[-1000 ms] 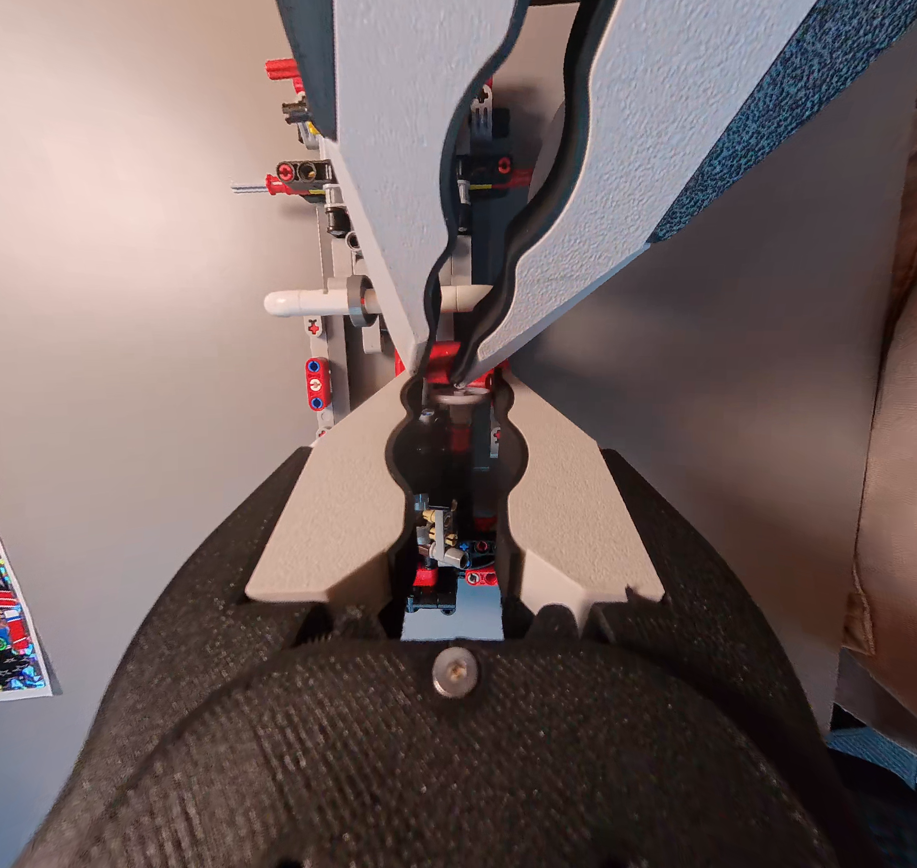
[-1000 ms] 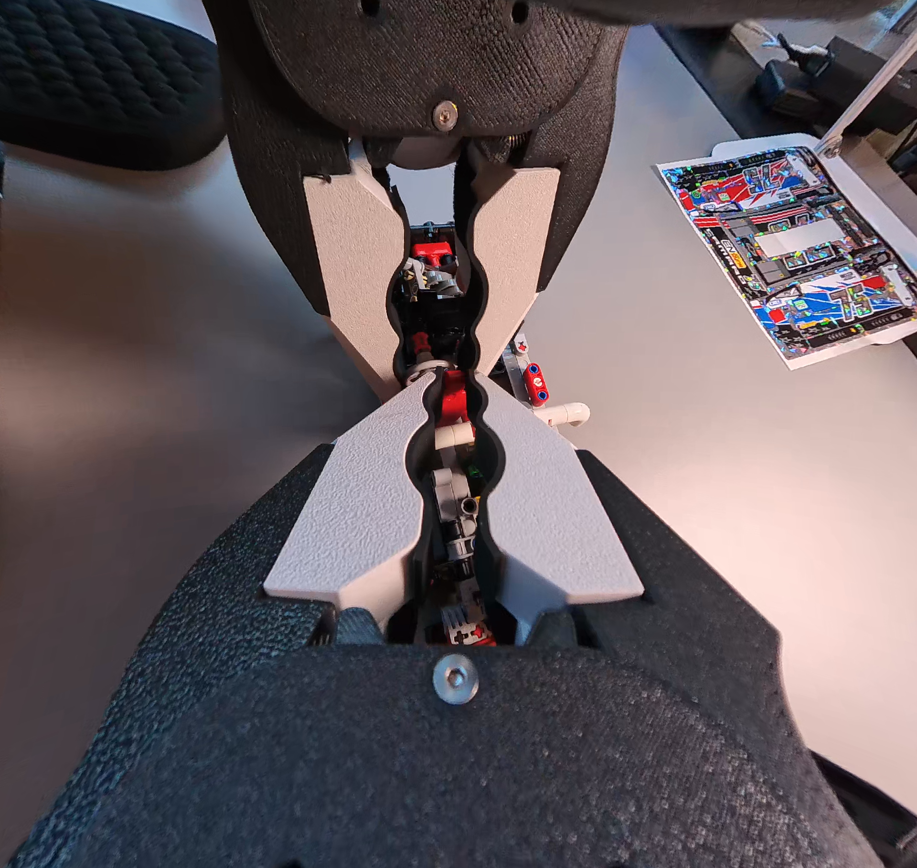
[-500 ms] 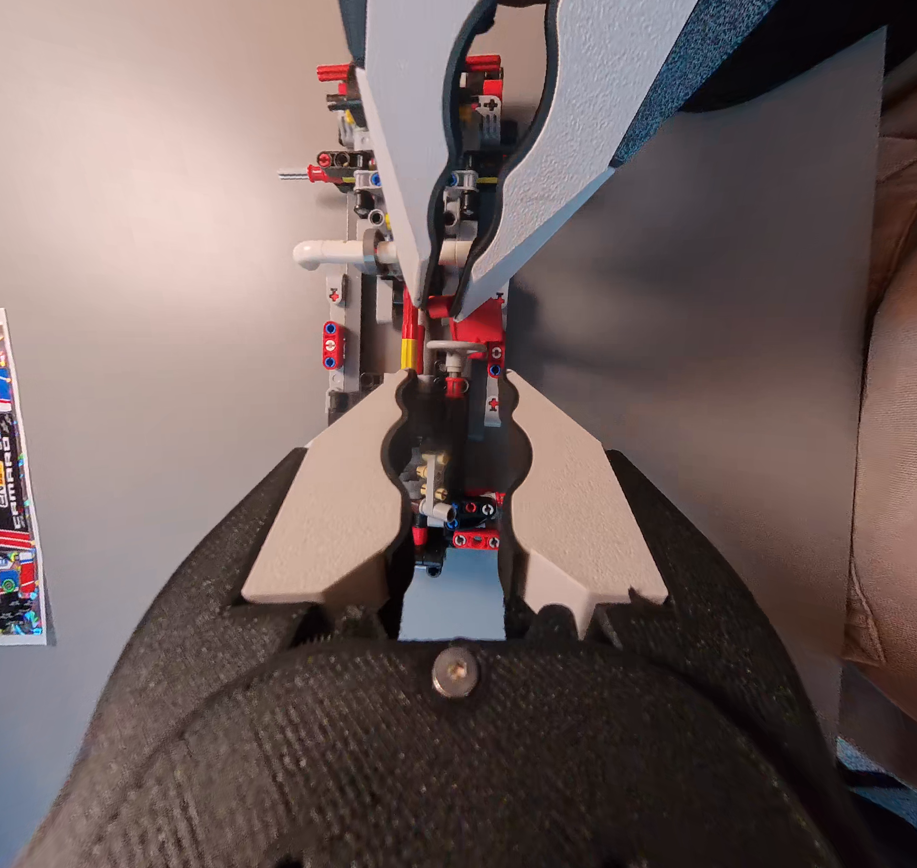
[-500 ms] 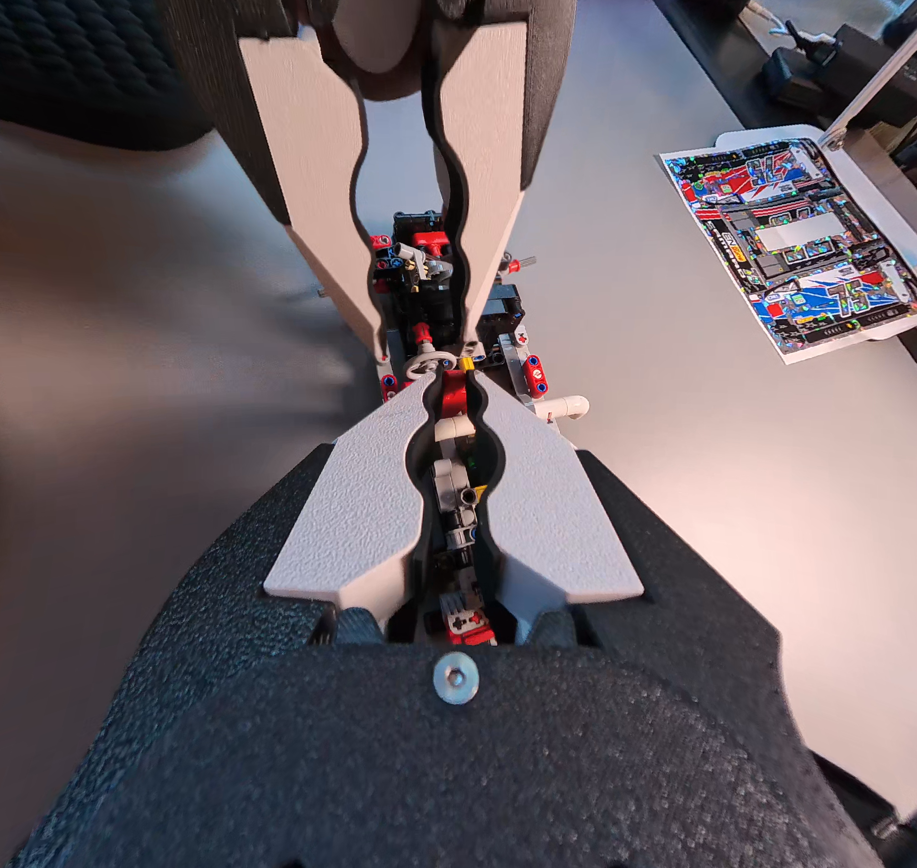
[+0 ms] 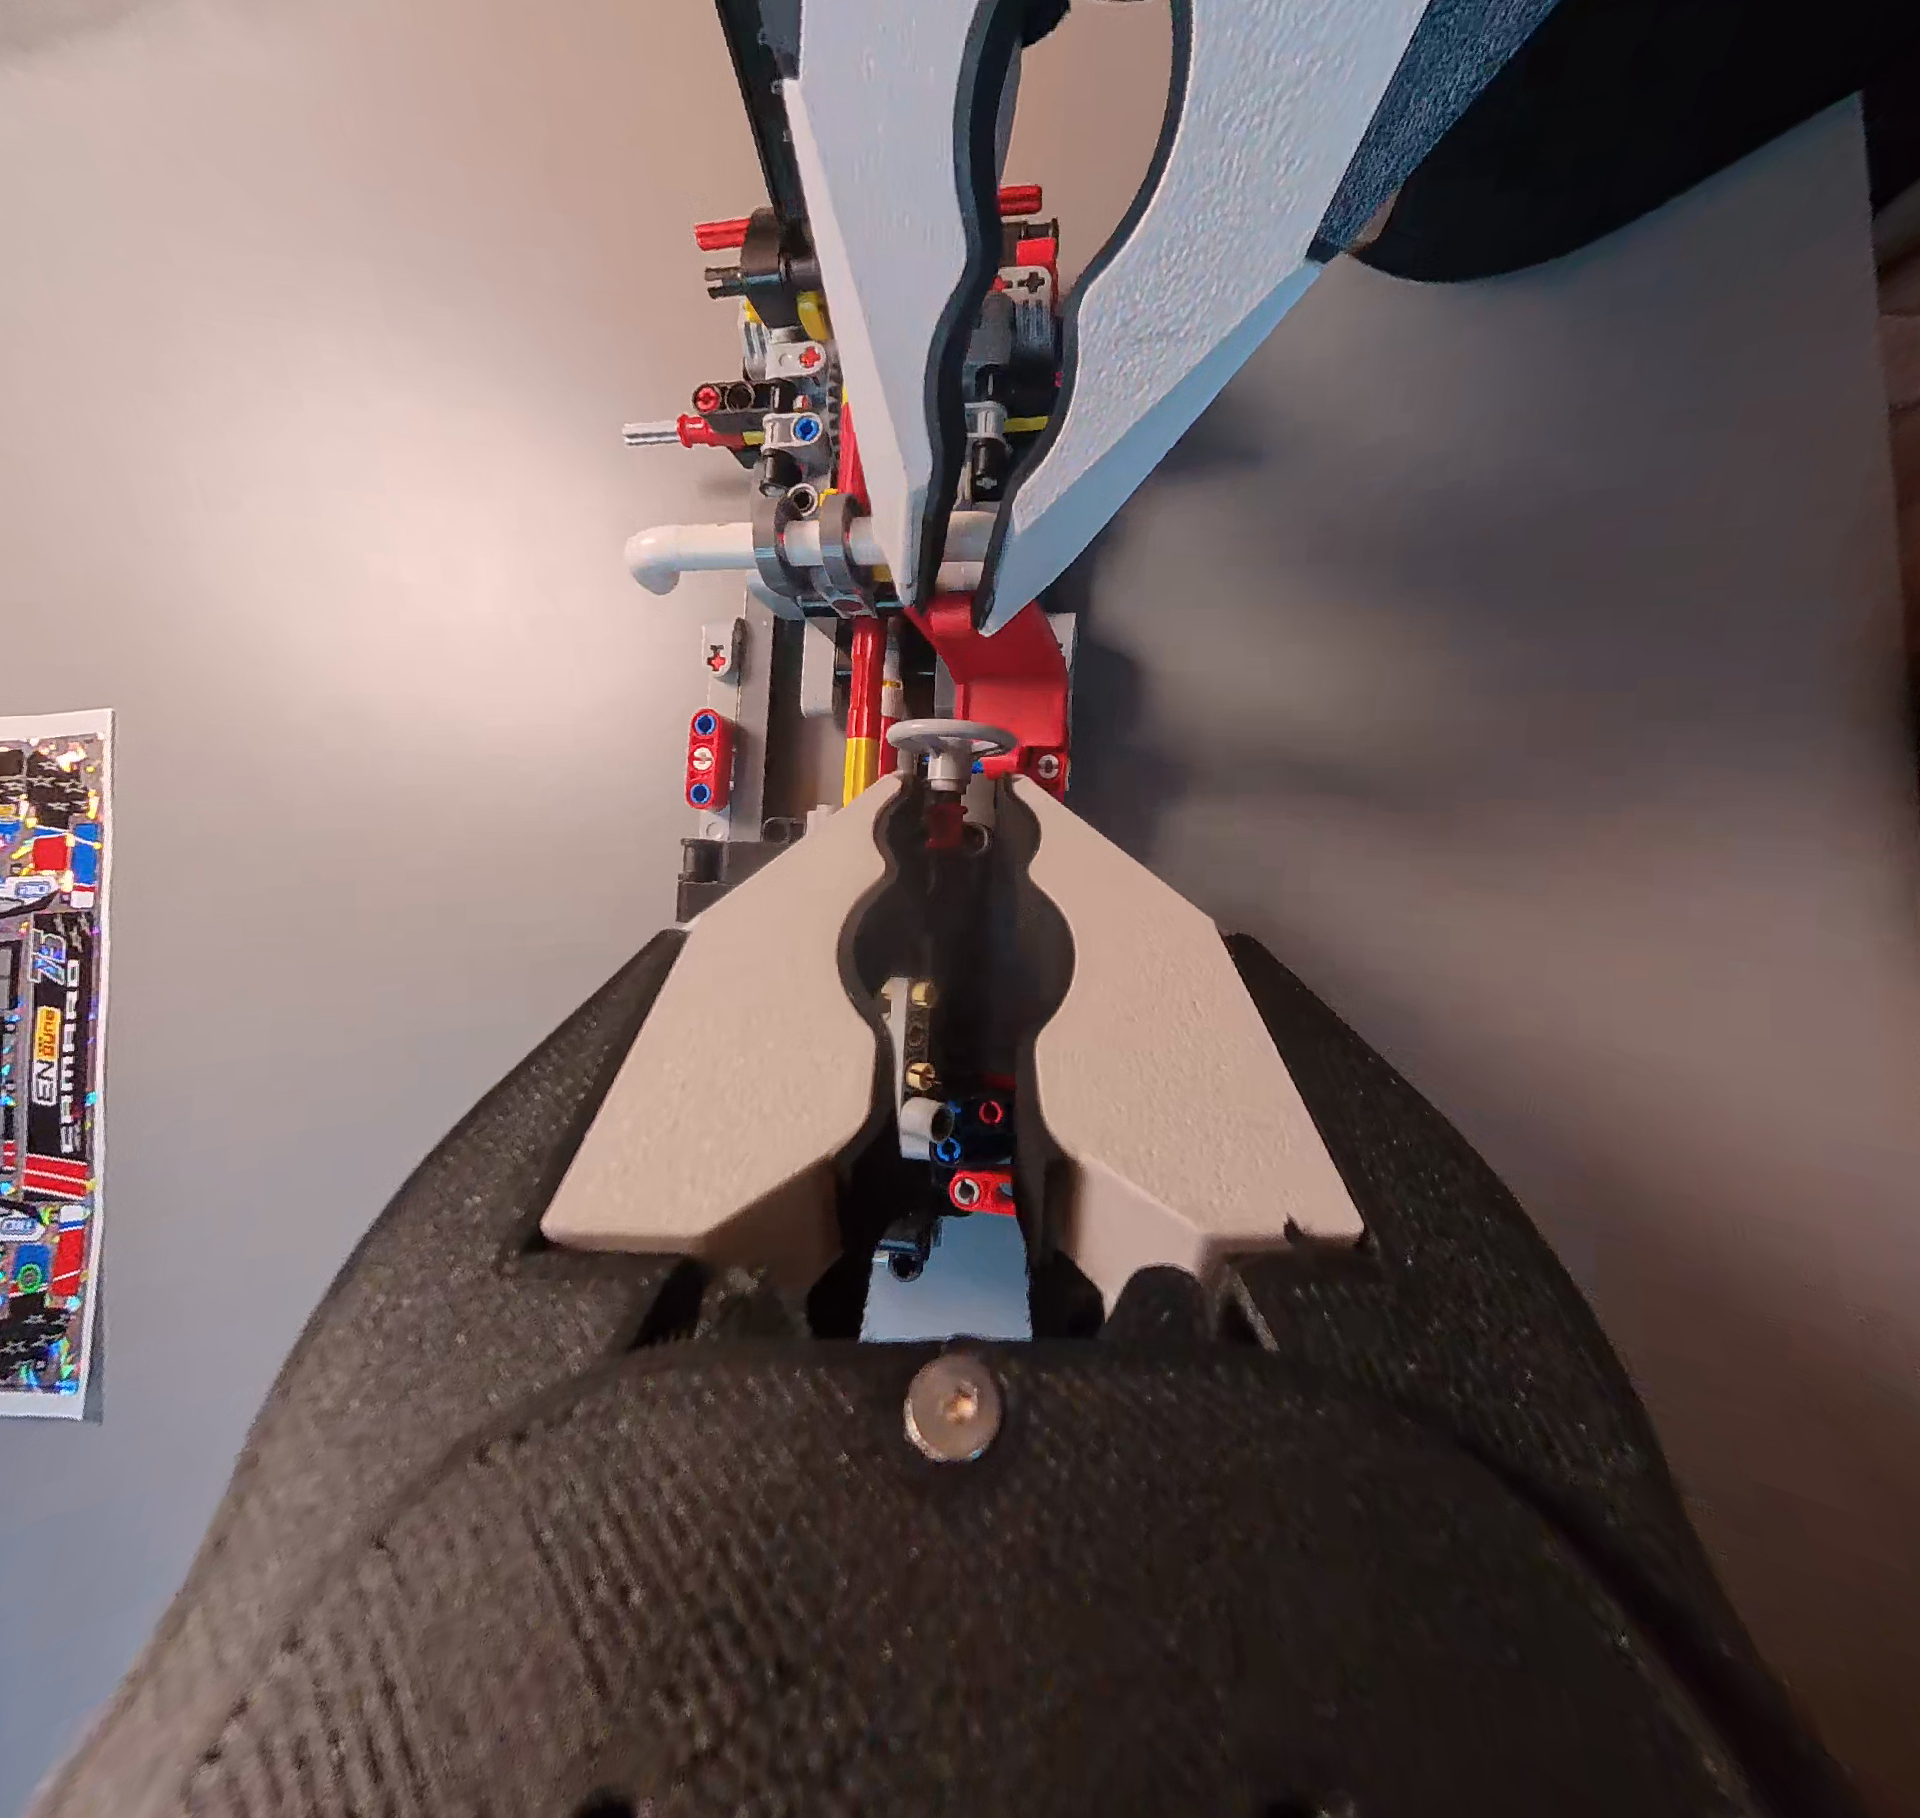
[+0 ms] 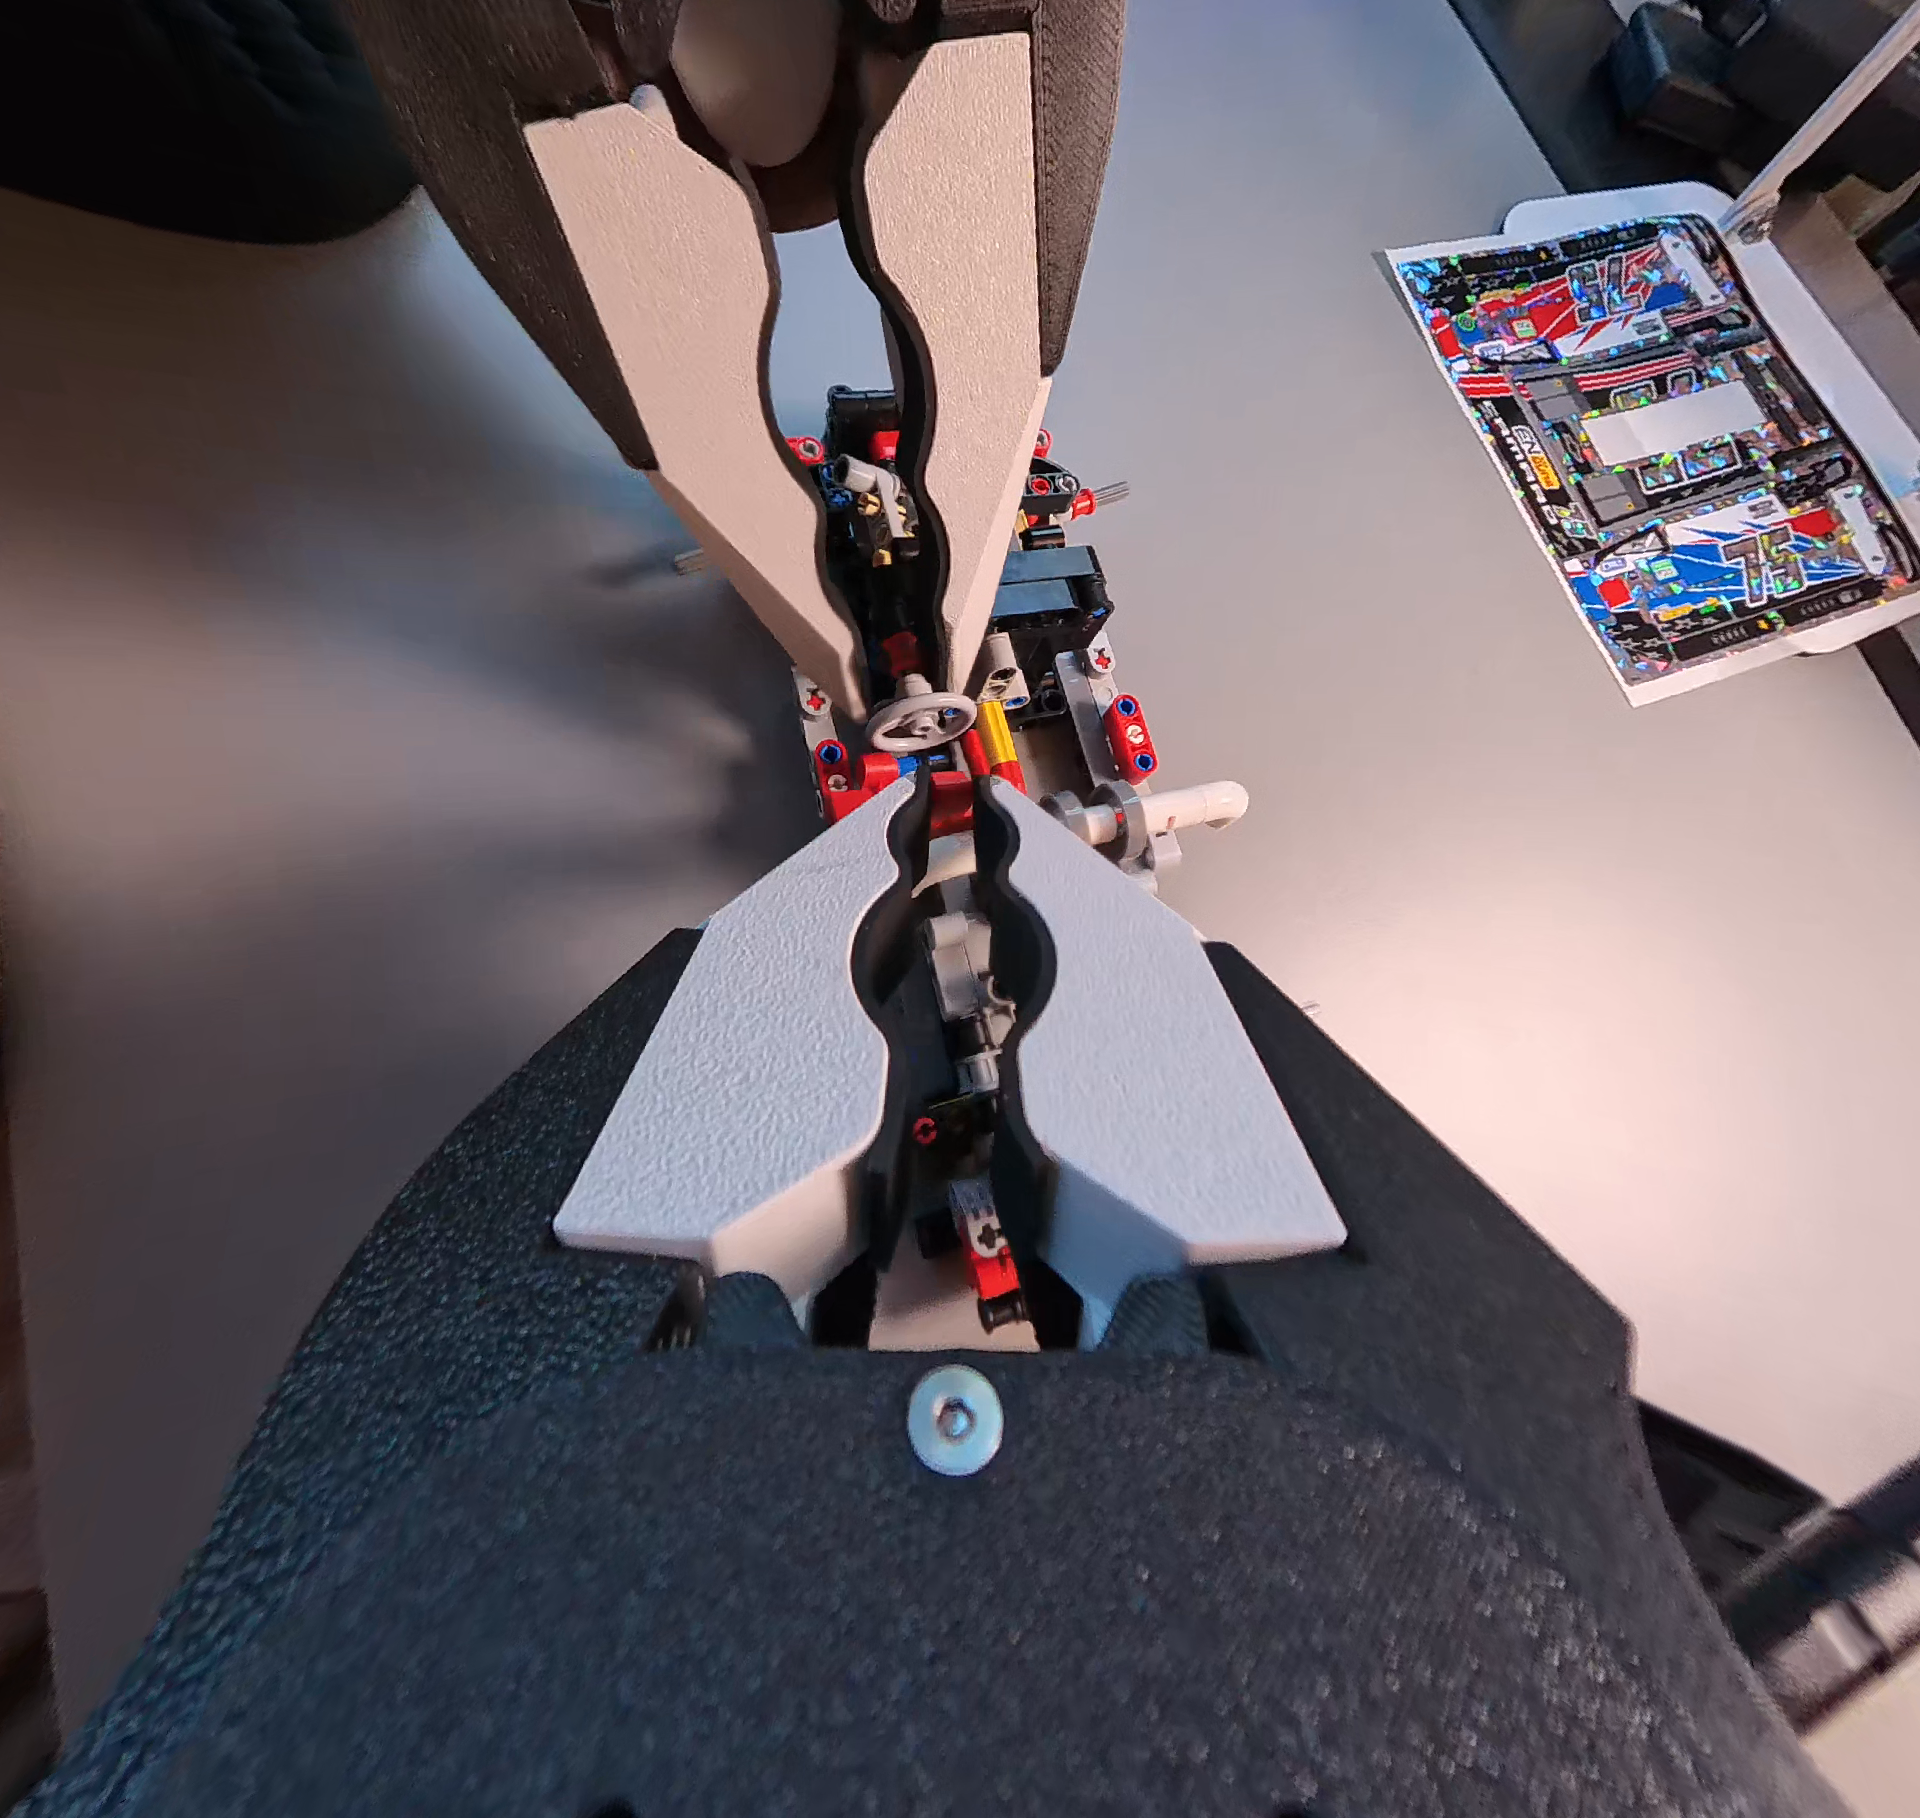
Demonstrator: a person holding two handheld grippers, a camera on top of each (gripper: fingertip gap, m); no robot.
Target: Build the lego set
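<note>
The lego model is a long Technic chassis in red, grey and black, lying on the grey table. It has a grey steering wheel and a white pipe sticking out sideways. My left gripper sits just behind the steering wheel, its jaws a narrow gap apart over the chassis. My right gripper faces it from the other end and is shut on a red part of the model. In the right wrist view the left gripper slants down to the steering wheel.
A colourful sticker sheet lies on the table to the right of the model; it also shows in the left wrist view. Black devices and cables sit past the table's far right edge. A black padded object is at the far left. My two grippers' fingertips are within a few centimetres of each other. My right tips are roughly 4 centimetres from the white pipe.
My left gripper has drawn back along the model and away from the right gripper, whose tips it nearly touched. The steering wheel now shows between them. The right gripper keeps its hold.
</note>
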